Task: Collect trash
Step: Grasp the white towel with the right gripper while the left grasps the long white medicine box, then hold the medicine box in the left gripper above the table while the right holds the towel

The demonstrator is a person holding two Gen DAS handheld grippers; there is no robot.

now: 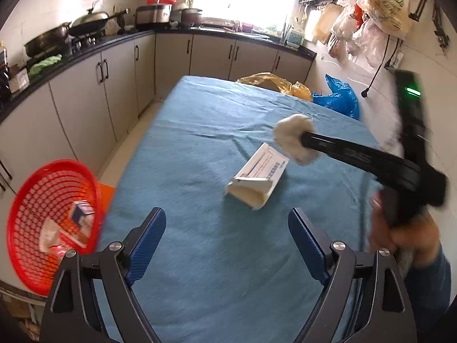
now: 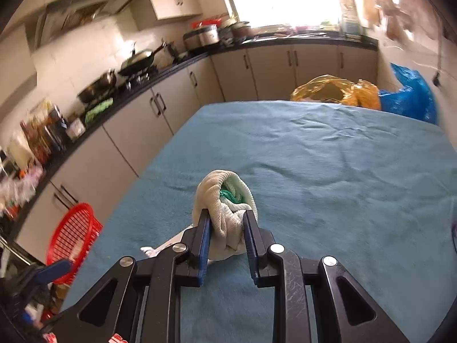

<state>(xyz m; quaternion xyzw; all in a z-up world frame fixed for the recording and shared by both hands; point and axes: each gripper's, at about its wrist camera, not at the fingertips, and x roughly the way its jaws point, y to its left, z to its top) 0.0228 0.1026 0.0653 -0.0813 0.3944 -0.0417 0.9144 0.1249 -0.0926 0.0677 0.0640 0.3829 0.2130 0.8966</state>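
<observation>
Your right gripper (image 2: 225,230) is clamped on a balled whitish cloth (image 2: 225,200) with green inside, lifted above the blue tablecloth (image 2: 328,157) for carrying. Your left gripper (image 1: 227,240) has its jaws wide apart and empty, aimed at the white carton (image 1: 258,175) mid-surface. Red basket (image 1: 54,223) off the left edge, probably the trash bin, already holds scraps.
</observation>
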